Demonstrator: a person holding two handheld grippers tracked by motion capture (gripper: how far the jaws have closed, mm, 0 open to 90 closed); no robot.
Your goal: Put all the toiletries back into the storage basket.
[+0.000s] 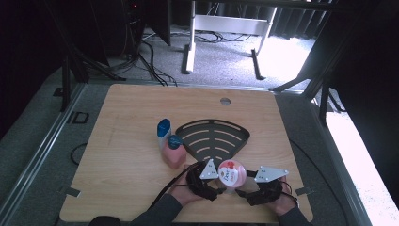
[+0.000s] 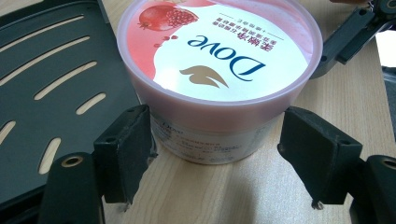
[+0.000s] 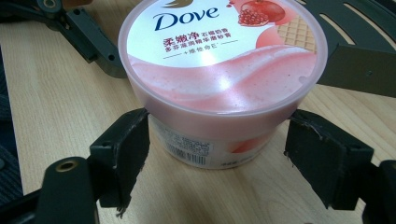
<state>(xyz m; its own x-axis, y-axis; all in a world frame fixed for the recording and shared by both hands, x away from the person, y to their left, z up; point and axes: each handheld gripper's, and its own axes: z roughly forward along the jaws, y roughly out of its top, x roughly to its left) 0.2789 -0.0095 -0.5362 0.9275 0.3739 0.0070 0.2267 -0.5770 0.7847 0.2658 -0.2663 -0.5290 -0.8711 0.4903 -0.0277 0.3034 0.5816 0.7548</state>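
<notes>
At table's near edge | pink Dove tub (image 1: 232, 173) between both jaws | left hand-held gripper (image 2: 219, 158) wide | right hand-held gripper (image 3: 217, 156) wide

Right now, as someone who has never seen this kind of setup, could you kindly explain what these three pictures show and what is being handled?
There is no robot arm here: a person holds a two-jaw hand tool in each hand. The high view looks down on a wooden table, with the left gripper and right gripper near the bottom edge. The other two pictures come from cameras riding on each gripper, looking along its own black jaws.

On the table lie a black slotted fan-shaped tray, a blue-capped bottle and a pink bottle.

Between the grippers stands a pink Dove tub, lid on. In the left gripper view the tub sits between open jaws, one on each side; the right gripper view shows the same from the opposite side. Neither has clamped it yet.
</notes>
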